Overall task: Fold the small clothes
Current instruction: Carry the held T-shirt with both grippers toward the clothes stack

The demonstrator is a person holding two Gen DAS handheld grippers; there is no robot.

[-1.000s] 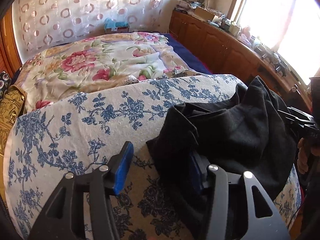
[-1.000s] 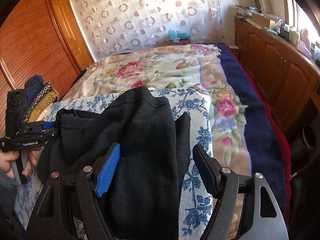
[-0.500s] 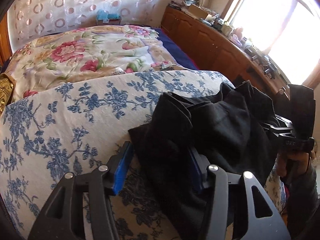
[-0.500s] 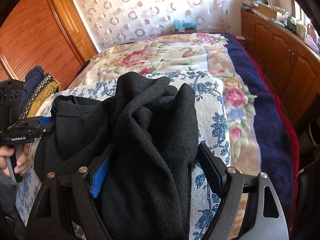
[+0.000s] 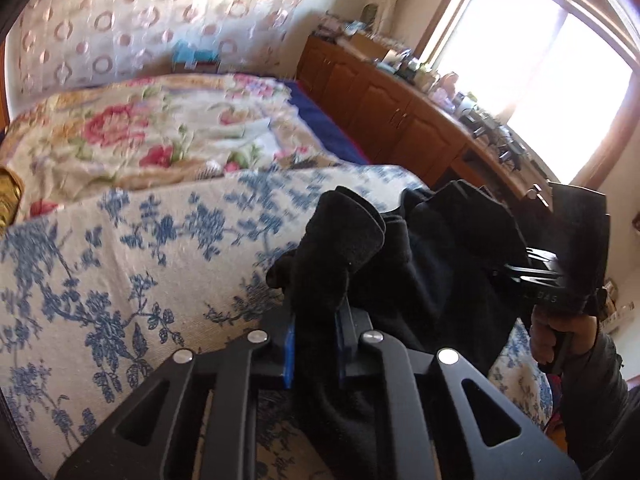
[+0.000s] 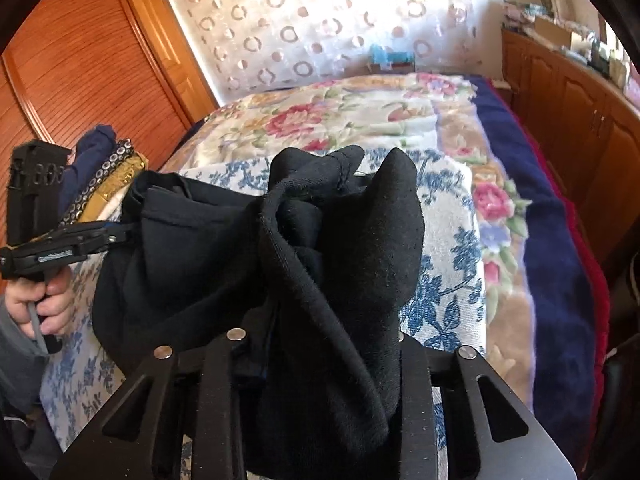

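Step in hand: you have the black garment (image 6: 328, 248) gripped at two ends and bunched up above the blue-flowered cloth (image 5: 132, 264), so my read is that you are picking it up to spread it, ahead of the first fold.

Left claw (image 5: 314, 344): clenched on a thick bunch of the black garment; in the left wrist view the blue pads press in from both sides at lower centre of the frame.

Right claw (image 6: 320, 344): clenched on the other end of the garment; in the right wrist view the fabric swallows the jaws completely, with folds rising above them at centre frame.

Where the garment is: centre of the right wrist view, centre right of the left wrist view, slung between your two claws. Its middle sags toward the blue-flowered cloth; I cannot tell how much of it rests there.

Next move calls for: drawing your claws apart until the fabric goes taut and flat, then lowering it onto the blue-flowered cloth without twists. Each claw seems to hold several layers, so you may need to let go and re-grip a single edge or corner.

Containers: none show in either view. At the left edge of the right wrist view a stack of clothes (image 6: 100, 176), dark blue, patterned and gold, sits beside the blue-flowered cloth; whether it is folded work I cannot tell.

Beyond: the floral bedspread (image 6: 340, 120) lies in the upper half of both views.
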